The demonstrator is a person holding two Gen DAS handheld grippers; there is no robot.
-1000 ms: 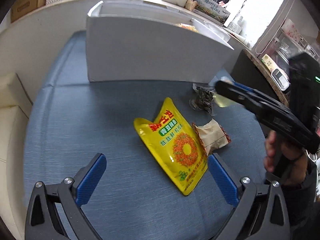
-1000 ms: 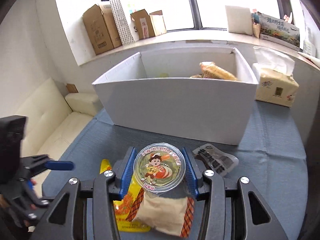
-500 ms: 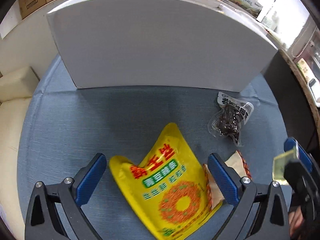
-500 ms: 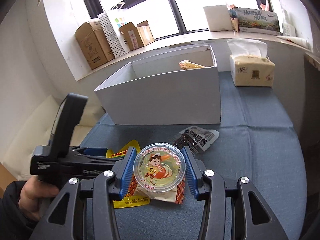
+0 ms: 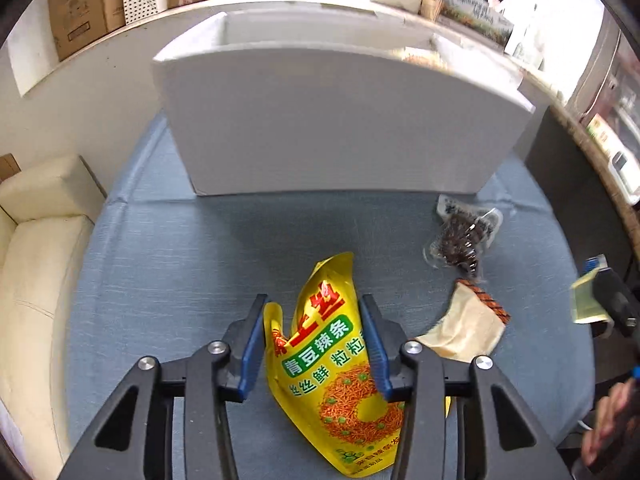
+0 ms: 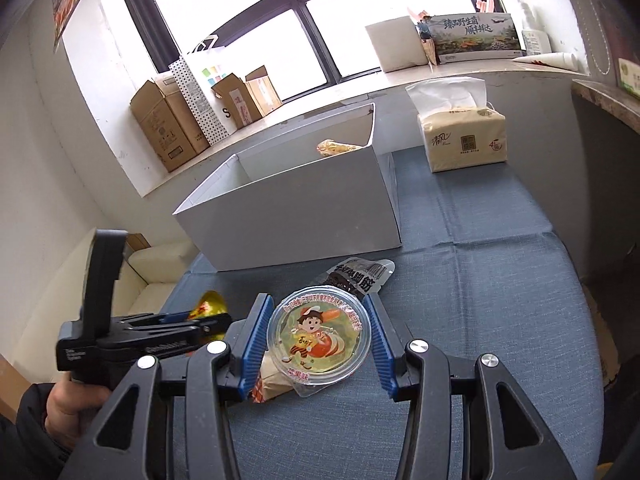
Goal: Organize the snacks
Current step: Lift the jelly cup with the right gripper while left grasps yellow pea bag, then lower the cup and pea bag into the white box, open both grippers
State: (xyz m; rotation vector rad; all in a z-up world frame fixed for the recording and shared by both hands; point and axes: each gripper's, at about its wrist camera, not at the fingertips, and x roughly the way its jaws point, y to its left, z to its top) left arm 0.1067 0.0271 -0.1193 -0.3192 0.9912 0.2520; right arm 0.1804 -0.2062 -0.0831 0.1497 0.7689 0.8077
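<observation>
A yellow snack bag (image 5: 332, 380) lies crumpled on the blue table, and my left gripper (image 5: 314, 304) is closing on it, its blue pads pressing both sides. My right gripper (image 6: 316, 304) is shut on a round jelly cup (image 6: 318, 340) with a cartoon lid, held above the table. In the right wrist view the left gripper (image 6: 208, 320) and the bag's tip (image 6: 210, 306) show at the lower left. A dark vacuum packet (image 5: 460, 240) and a beige packet (image 5: 468, 328) lie to the right of the bag. The white box (image 5: 332, 120) stands behind them.
One wrapped snack (image 6: 336, 146) lies inside the white box (image 6: 296, 224). A tissue pack (image 6: 464, 140) sits at the table's back right. Cardboard boxes (image 6: 168, 124) line the window sill. A cream sofa (image 5: 36, 260) borders the table's left edge.
My left gripper came down over the yellow bag and its wide-open jaws closed on it, crumpling it. My right gripper swung to the right with the jelly cup in it.
</observation>
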